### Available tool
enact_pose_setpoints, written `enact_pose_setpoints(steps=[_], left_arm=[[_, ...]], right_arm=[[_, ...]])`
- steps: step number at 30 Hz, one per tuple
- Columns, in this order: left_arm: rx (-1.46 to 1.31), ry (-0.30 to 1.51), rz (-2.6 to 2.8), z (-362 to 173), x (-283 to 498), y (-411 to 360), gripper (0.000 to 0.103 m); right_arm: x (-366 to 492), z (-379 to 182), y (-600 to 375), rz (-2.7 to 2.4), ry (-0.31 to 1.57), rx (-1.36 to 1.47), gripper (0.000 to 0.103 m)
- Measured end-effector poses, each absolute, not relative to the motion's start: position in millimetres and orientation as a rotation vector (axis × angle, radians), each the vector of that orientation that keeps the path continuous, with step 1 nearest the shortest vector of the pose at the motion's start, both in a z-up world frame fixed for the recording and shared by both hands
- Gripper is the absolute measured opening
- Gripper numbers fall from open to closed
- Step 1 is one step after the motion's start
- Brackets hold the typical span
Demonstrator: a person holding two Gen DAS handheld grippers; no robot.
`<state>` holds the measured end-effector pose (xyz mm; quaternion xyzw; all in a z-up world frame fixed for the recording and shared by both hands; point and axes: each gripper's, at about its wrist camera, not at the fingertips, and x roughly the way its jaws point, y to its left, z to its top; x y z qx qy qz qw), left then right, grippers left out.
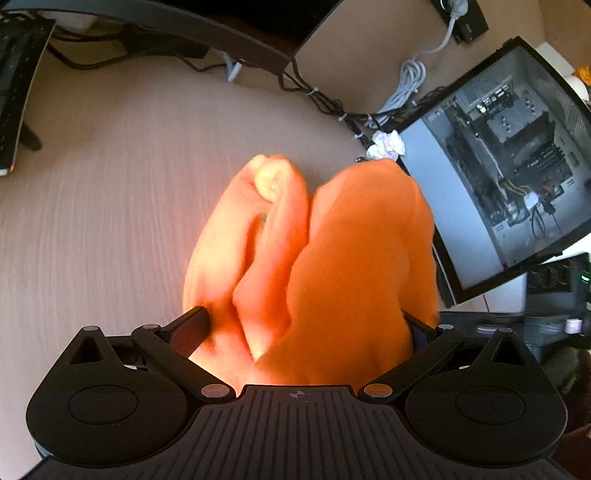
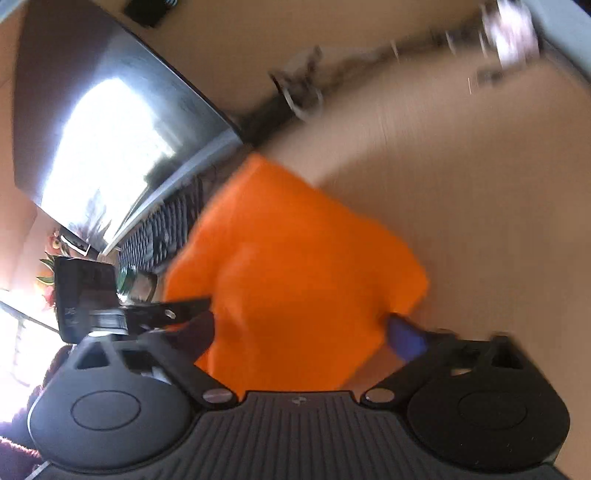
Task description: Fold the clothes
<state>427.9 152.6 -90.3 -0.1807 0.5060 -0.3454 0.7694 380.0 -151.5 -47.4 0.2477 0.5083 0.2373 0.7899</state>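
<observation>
One orange garment (image 1: 325,258) fills the middle of both views, a soft, matte cloth without visible print. In the left wrist view it bunches into two rounded lobes with a deep crease between them, its upper tip pale where strong light hits it, and it hangs above a pale wood-grain tabletop (image 1: 110,184). The left gripper (image 1: 306,325) has its fingers spread wide with the cloth filling the gap between them; whether the pads actually pinch it cannot be told. In the blurred right wrist view the garment (image 2: 295,266) looks flatter, like a broad sheet with a square corner at the lower right. The right gripper (image 2: 306,332) also stands wide, cloth lying between its dark left finger and blue-padded right finger (image 2: 406,339); its grip cannot be told either. At the right of the left view an open computer case (image 1: 509,162) shows boards and cables inside, with a crumpled white paper (image 1: 388,144) beside its corner. A dark curved monitor (image 1: 184,22) crosses the top edge.
</observation>
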Motion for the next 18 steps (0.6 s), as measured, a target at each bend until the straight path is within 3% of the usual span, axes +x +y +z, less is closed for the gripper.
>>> enact_pose_setpoints(steps=[8,14,18], left_arm=[[-0.346,1.095,-0.942,-80.7,391.6,86.6,0.103],[-0.427,0.994,-0.824,-50.2,380.0,156.0,0.103],[-0.432,0.988,-0.548,-59.5,393.9,171.2,0.103]], right_arm=[[451.3,-11.0,-96.6,0.507,0.915,0.03,0.077],[448.9,-13.7,-59.7,0.51,0.798,-0.235,0.084],[418.3,-18.1,-46.2,0.577,0.722,-0.383,0.087]])
